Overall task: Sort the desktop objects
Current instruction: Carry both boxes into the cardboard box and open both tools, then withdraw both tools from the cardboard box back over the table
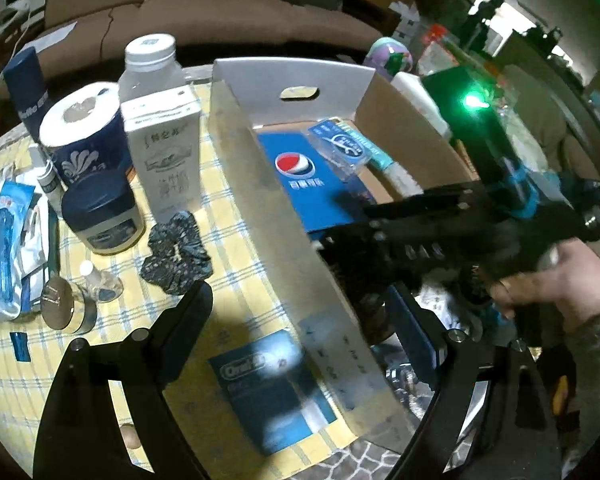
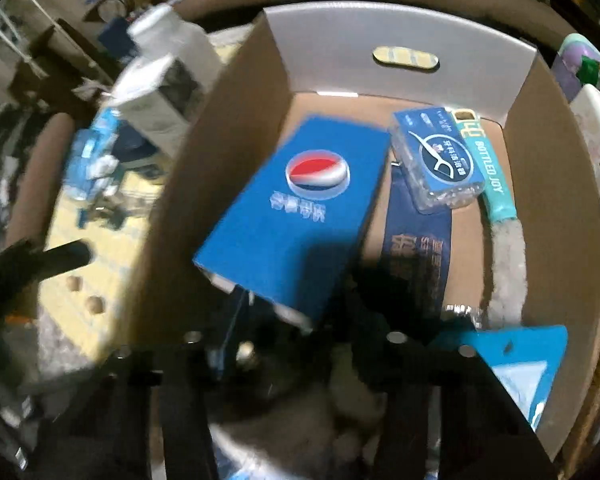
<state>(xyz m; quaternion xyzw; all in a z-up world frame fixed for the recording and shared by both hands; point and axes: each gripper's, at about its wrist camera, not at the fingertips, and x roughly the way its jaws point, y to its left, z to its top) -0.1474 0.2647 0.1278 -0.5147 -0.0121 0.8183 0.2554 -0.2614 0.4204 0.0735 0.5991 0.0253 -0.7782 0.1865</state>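
My left gripper (image 1: 300,344), lower centre of the left wrist view, stands wide open, nothing between its fingers (image 1: 188,320); beneath the gap lie an Oral-B box (image 1: 272,392) on the yellow checked tablecloth (image 1: 236,216) and the near wall of the cardboard box (image 1: 260,184). My right gripper (image 1: 340,256), at centre right of that view and held by my hand (image 1: 560,280), reaches over the box; whether its jaws hold anything I cannot tell, since in the right wrist view its fingers (image 2: 396,364) are dark and blurred. Inside the box, in the right wrist view: a blue Pepsi carton (image 2: 292,216) at centre, a floss-pick case (image 2: 440,160) at upper right, a teal "Bottled Joy" brush (image 2: 496,188) just beside it. Unsorted, at left of the left wrist view: a milk carton (image 1: 168,156), a clear bottle (image 1: 152,68), a toilet roll (image 1: 84,128), a dark-lidded jar (image 1: 104,216), a scrunchie (image 1: 176,256)
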